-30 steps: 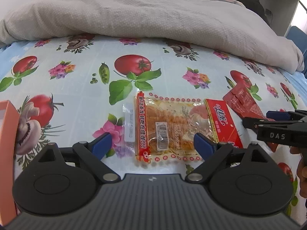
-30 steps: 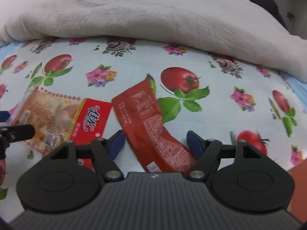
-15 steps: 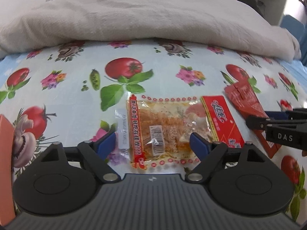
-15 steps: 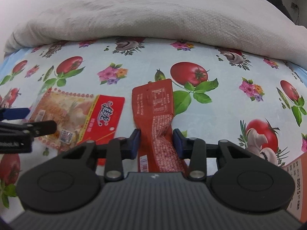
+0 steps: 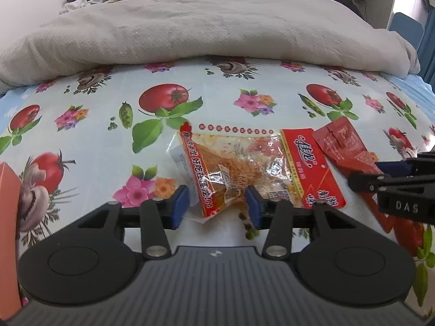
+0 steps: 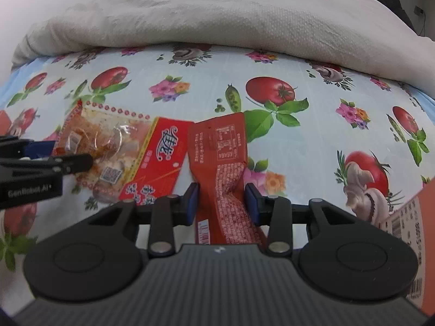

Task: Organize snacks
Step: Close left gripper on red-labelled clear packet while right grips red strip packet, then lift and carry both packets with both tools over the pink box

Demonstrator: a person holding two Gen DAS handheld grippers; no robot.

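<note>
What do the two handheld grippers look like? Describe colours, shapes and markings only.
Both match. The left gripper and right gripper have a ribbed grey body, two round black discs, black link arms with silver pivot pins, and blue pads. Side-on, the right one reads "DAS" in white; the left shows a partly blurred "GenRobot" label.

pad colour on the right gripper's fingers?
Blue pads on black fingers, clearest in the right wrist view.

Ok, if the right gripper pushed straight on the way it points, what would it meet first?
The red packet: it already sits pinched between the right gripper pads and runs ahead along that line. Past its far end there is only bare tablecloth, then probably the grey blanket.
</note>
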